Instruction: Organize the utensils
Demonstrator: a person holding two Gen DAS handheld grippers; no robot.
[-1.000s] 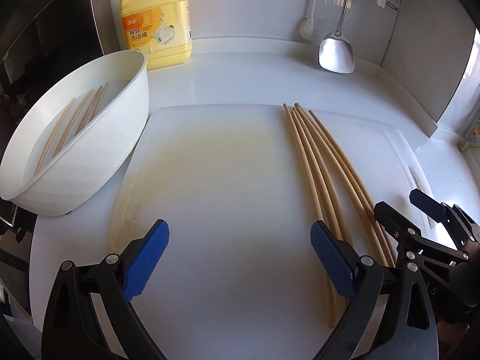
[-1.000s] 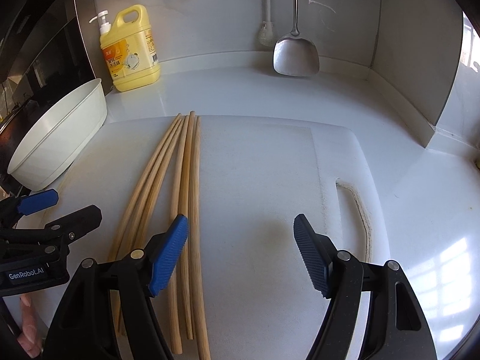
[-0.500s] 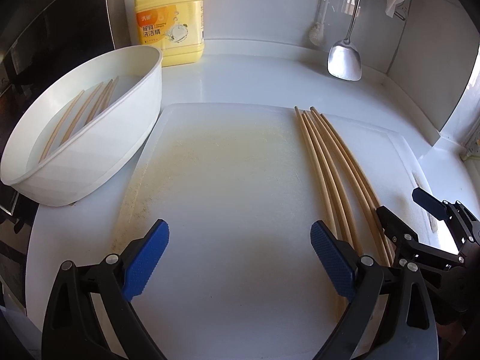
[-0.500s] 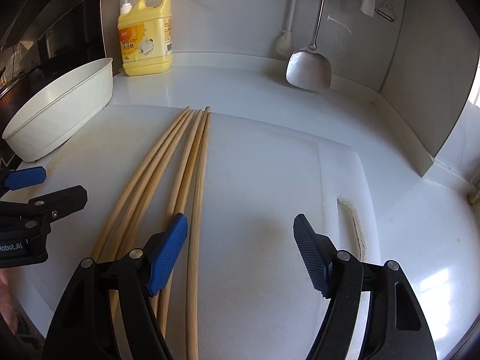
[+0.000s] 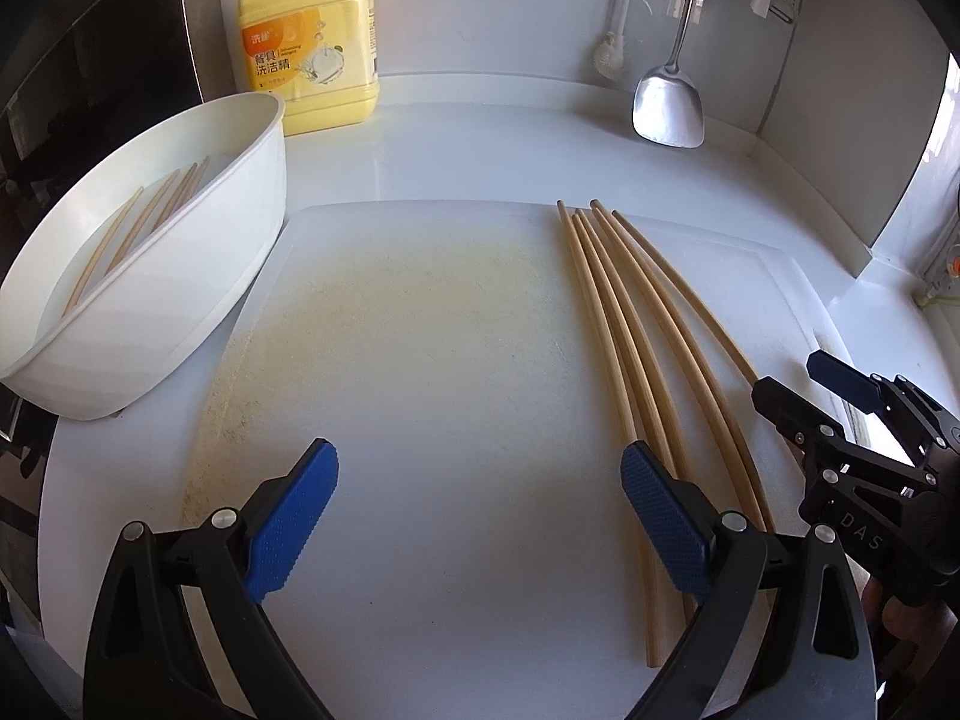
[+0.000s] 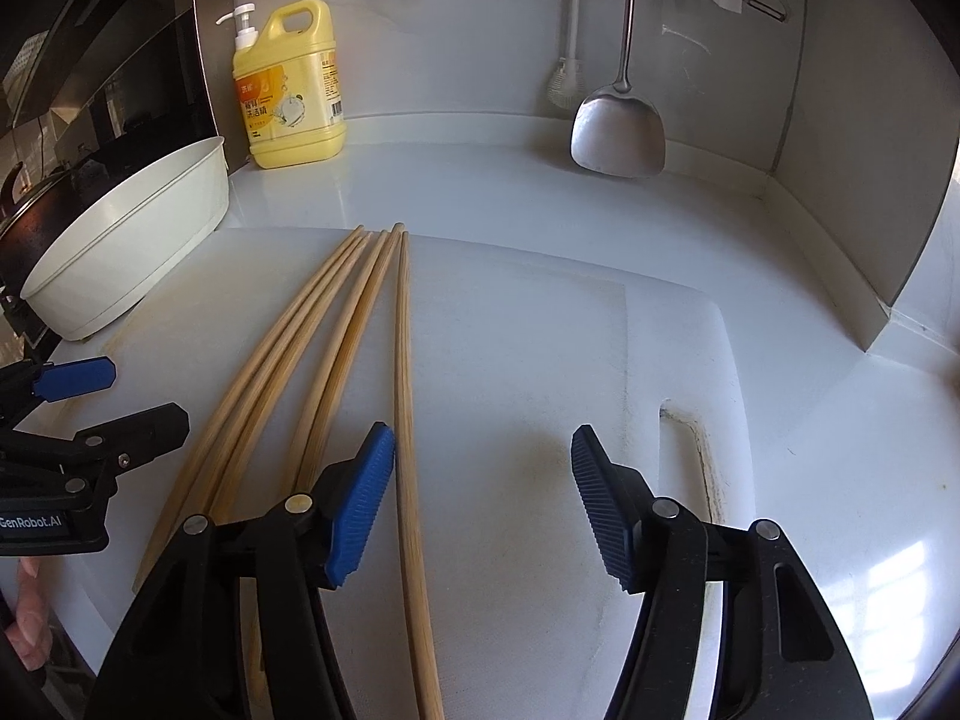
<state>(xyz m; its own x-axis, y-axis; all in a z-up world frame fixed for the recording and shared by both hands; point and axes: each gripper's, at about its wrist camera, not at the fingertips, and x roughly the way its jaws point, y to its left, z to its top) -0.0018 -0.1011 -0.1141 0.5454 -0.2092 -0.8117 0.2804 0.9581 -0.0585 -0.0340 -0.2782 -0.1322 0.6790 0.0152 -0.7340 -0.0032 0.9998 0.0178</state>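
Observation:
Several long wooden chopsticks (image 5: 624,330) (image 6: 336,330) lie side by side on a white cutting board (image 5: 420,360) (image 6: 528,330). My right gripper (image 6: 480,450) (image 5: 798,384) hovers over their near ends, jaws closing. The rightmost chopstick (image 6: 405,390) runs between them, right by the left pad; the right pad is well clear of it. My left gripper (image 5: 477,462) (image 6: 108,396) stands open over bare board left of the chopsticks, nothing between its fingers. A white basin (image 5: 180,312) (image 6: 138,252) at the left holds more chopsticks (image 5: 144,222).
A yellow detergent bottle (image 5: 312,42) (image 6: 294,96) stands at the back wall. A metal spatula (image 5: 669,108) (image 6: 618,132) hangs on the wall at the back right. The counter drops off at the left, beside the dark stove area.
The right gripper's jaws have narrowed, and the rightmost chopstick now lies between them, a little apart from the others. The left gripper stays open and has hardly moved.

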